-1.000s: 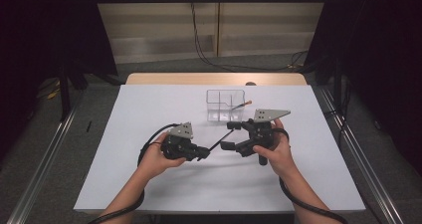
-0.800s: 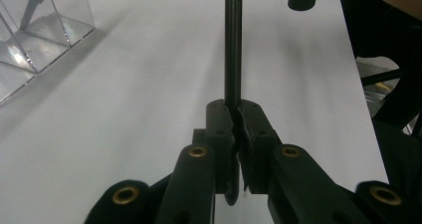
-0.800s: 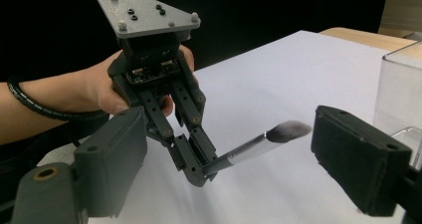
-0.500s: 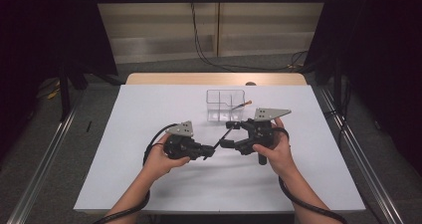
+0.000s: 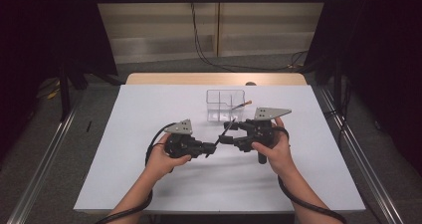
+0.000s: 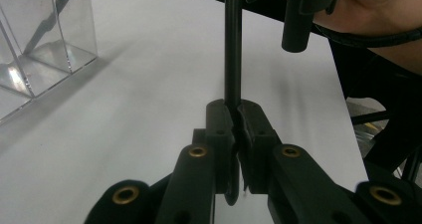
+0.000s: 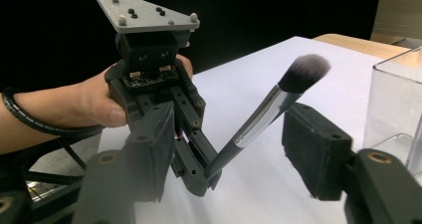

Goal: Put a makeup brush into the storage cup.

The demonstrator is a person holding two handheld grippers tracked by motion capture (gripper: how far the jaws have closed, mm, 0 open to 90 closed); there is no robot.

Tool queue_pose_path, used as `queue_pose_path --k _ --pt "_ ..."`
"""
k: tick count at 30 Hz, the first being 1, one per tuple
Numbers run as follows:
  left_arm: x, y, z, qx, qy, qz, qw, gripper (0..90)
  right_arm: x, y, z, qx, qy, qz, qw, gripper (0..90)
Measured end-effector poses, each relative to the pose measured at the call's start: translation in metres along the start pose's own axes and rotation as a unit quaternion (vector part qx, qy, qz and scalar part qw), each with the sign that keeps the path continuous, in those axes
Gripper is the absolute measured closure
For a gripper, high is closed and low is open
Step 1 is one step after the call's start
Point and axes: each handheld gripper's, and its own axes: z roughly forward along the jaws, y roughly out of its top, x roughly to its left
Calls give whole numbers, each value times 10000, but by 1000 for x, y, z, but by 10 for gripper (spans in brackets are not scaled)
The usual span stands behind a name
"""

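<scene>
A makeup brush (image 5: 222,134) with a dark handle, silver ferrule and grey bristles (image 7: 308,69) slants upward over the white table (image 5: 149,109). My left gripper (image 5: 210,148) is shut on the lower end of the handle (image 6: 232,45), and its pads pinch it in the left gripper view (image 6: 234,112). My right gripper (image 5: 228,134) faces it from the right. Its jaws have just been closing, and the brush (image 7: 268,114) stands between the pads (image 7: 313,144) with a gap on both sides, so this gripper (image 7: 236,144) is still open.
A clear plastic box (image 5: 226,104) with compartments stands just behind the grippers, with another brush (image 5: 240,105) leaning in it. Its wall is close on the right in the right gripper view (image 7: 398,99). A wooden strip (image 5: 214,78) runs along the table's far edge.
Both hands have stayed in place with the brush between them. The right gripper's jaws look a little narrower around the brush than before.
</scene>
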Motion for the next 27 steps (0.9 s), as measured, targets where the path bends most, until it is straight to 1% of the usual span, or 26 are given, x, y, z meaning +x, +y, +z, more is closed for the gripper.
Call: queue_pose_path --k 2,3,4,5,6,7,8,9,10,11,15,17,19,21,24,27 --pt "0 0 0 -27 18 -13 10000 843 0 0 0 28 -41 -36 10000 460" --pt "0 0 -1 -40 23 -24 10000 843 0 0 0 28 -41 -36 10000 460" --pt "0 0 -1 -75 22 -44 10000 843 0 0 1 37 -71 -49 10000 486" --pt "1 0 -1 -87 26 -49 9999 843 0 0 1 41 -93 -50 9999 486" --pt "1 0 -1 -112 24 -75 9999 843 0 0 1 41 -93 -50 9999 507" --pt "1 0 -1 -124 39 -64 9999 843 -1 0 1 49 -119 -46 9999 540" --pt "1 0 -2 -134 53 -49 9999 843 -1 0 1 49 -119 -46 9999 540" --pt "1 -1 -2 -152 54 -74 9998 843 -2 0 1 40 -145 -29 9999 582" --pt "1 -1 -2 -161 64 -84 9998 843 -2 0 1 37 -168 -27 9998 607" --pt "2 -1 -2 -197 58 -108 9997 843 -2 0 1 37 -168 -27 9998 607" --pt "2 0 -1 -206 60 -108 9997 843 -2 0 1 36 -239 1 9997 714" --pt "2 0 1 -223 61 -133 9996 843 -3 0 1 -17 -225 21 9997 751" --pt "2 -1 2 -230 31 -147 9996 842 -2 0 1 -23 -231 49 9997 760" --pt "2 0 3 -249 44 -164 9995 842 -2 1 2 -27 -219 85 9997 767" --pt "1 1 5 -210 49 -135 9997 842 -2 2 2 -42 -218 141 9997 786" --pt "1 2 7 -227 82 -140 9996 842 -3 2 2 -97 -205 245 9994 801"
